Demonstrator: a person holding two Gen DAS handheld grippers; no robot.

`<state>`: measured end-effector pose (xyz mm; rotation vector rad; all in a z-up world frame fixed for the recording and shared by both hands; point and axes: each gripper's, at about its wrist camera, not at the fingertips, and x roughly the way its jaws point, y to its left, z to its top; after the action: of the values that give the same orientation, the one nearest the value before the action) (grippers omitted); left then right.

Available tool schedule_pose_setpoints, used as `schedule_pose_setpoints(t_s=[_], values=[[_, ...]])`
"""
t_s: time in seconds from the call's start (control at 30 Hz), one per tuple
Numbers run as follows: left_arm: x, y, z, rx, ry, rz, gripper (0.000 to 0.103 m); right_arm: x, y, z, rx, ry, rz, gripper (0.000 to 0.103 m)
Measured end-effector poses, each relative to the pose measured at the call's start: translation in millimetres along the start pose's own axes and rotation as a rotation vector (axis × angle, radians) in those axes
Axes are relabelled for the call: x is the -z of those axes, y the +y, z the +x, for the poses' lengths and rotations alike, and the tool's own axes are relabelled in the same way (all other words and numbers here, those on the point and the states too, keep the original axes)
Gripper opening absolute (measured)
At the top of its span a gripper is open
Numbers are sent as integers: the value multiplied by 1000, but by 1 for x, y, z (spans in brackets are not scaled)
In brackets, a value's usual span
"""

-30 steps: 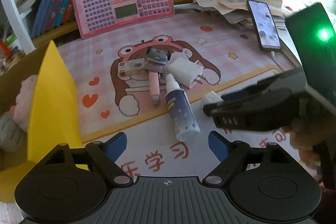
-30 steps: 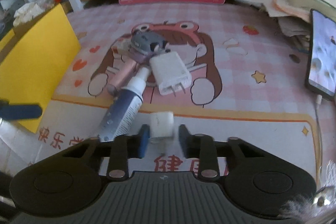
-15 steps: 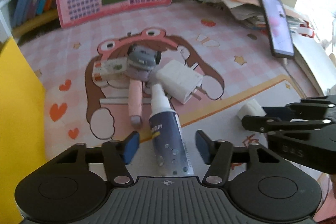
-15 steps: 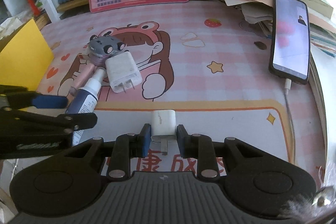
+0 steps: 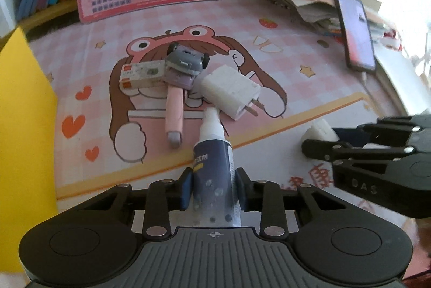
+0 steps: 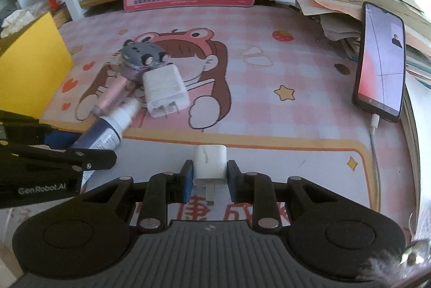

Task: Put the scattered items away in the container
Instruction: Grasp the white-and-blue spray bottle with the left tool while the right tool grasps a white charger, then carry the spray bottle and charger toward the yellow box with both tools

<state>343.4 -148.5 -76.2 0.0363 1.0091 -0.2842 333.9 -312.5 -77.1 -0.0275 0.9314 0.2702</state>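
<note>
Both tongs point steeply down at the counter (image 5: 282, 18), which is covered by a pink checked cartoon mat. The left tongs (image 5: 214, 189) straddle the dark blue body of a spray bottle (image 5: 214, 169) lying on the mat, white nozzle pointing away; the jaws are closing, with the bottle between the blue pads and little or no gap left. The right tongs (image 6: 209, 180) are clenched on a small white charger (image 6: 209, 162), its prong hanging below the pads.

A second ago the left tongs stood wide apart and short of the bottle; now they have come forward and down around it. The right tongs' grip on the small charger is unchanged.

Beyond the bottle lie a larger white plug adapter (image 5: 231, 92), a pink tube (image 5: 174, 115), a grey toy car (image 5: 186, 62) and a small white box (image 5: 142, 73), clustered and touching. The yellow container (image 5: 24, 112) stands at the left edge.

Readable writing: "GenRobot.AI" on the left tongs in the right wrist view, "DAS" on the right tongs in the left wrist view, and red Chinese characters on the mat.
</note>
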Motion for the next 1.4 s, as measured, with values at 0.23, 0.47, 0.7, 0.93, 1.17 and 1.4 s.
schedule_pose_setpoints(t_s=[0.23, 0.47, 0.7, 0.93, 1.17, 1.4], values=[[11, 24, -30, 72, 5, -204, 31, 11, 9, -17, -76, 31, 38, 24], [33, 27, -53, 101, 11, -254, 31, 25, 25, -31, -98, 29, 19, 24], [55, 29, -76, 138, -16, -234, 31, 40, 44, -51, -74, 14, 10, 24], [85, 42, -104, 191, -44, -227, 31, 58, 77, -75, -26, -14, -5, 24], [121, 68, -138, 220, -62, -225, 31, 84, 125, -99, -6, -22, -11, 24], [155, 98, -166, 237, -74, -231, 31, 106, 174, -111, -8, -6, -21, 24]])
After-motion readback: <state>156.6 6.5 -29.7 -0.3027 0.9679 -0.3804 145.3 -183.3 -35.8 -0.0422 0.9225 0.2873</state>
